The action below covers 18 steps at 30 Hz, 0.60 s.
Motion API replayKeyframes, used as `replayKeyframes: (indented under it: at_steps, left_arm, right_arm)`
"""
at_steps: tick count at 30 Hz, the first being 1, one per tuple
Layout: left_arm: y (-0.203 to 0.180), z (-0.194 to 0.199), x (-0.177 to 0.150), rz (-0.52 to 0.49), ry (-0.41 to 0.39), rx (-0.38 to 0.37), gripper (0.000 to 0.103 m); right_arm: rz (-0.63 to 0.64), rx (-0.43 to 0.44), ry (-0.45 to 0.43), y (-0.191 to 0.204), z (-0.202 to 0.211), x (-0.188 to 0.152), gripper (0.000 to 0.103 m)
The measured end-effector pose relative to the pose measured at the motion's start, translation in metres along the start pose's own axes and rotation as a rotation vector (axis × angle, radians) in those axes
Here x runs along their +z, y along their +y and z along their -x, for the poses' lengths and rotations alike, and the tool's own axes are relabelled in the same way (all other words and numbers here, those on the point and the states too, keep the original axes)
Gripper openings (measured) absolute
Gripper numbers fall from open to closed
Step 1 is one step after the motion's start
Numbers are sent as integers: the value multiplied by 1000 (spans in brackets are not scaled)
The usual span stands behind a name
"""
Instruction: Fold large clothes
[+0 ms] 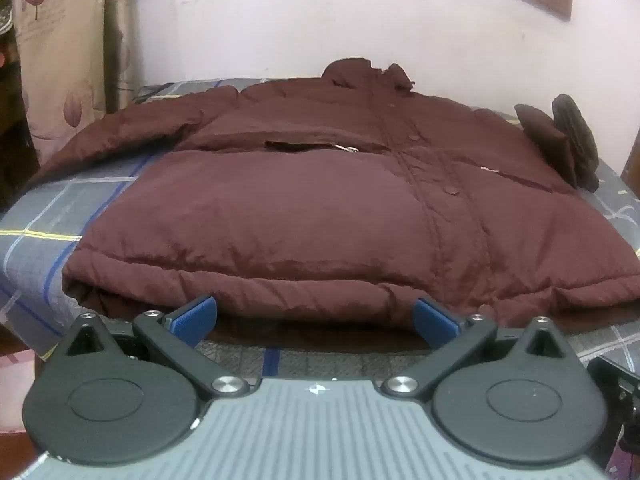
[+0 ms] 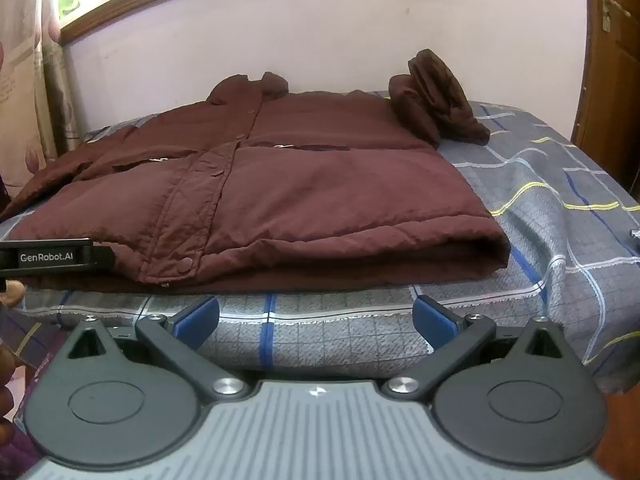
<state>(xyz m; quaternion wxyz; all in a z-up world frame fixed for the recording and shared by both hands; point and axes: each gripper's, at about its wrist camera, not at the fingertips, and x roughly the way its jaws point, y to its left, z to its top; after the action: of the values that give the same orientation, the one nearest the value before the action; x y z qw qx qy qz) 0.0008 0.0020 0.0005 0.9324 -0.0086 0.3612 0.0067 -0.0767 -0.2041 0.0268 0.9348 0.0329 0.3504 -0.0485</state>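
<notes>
A large maroon padded jacket [image 1: 304,200] lies front up on the bed, hem toward me, collar at the far wall. Its left sleeve [image 1: 120,128] stretches out to the left. Its right sleeve [image 2: 436,96] is bunched up in a heap at the far right. My left gripper [image 1: 316,316] is open, fingers either side of the hem's near edge, just touching or nearly so. My right gripper [image 2: 316,316] is open and empty, over the bed's front edge, short of the jacket [image 2: 300,184] hem. The left gripper's body [image 2: 52,258] shows at the left of the right wrist view.
The bed has a grey plaid sheet [image 2: 560,208] with bare area to the right of the jacket. A pale wall [image 1: 320,24] stands behind. A floral curtain [image 1: 60,48] hangs at the left, a wooden door [image 2: 612,60] at the right.
</notes>
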Motion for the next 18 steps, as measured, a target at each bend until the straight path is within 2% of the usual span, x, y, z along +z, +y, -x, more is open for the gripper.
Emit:
replayKeyframes:
  at_steps: [2, 4, 18]
  left_arm:
    - [-7, 4, -1, -21, -35, 36, 103]
    - [-9, 6, 0, -25, -35, 40, 103]
    - [-3, 12, 9, -8, -45, 24, 103]
  right_arm:
    - [-1, -1, -4, -1, 1, 0, 103]
    - [-1, 3, -5, -1, 1, 0, 103]
    - [-25, 20, -3, -3, -3, 3, 103]
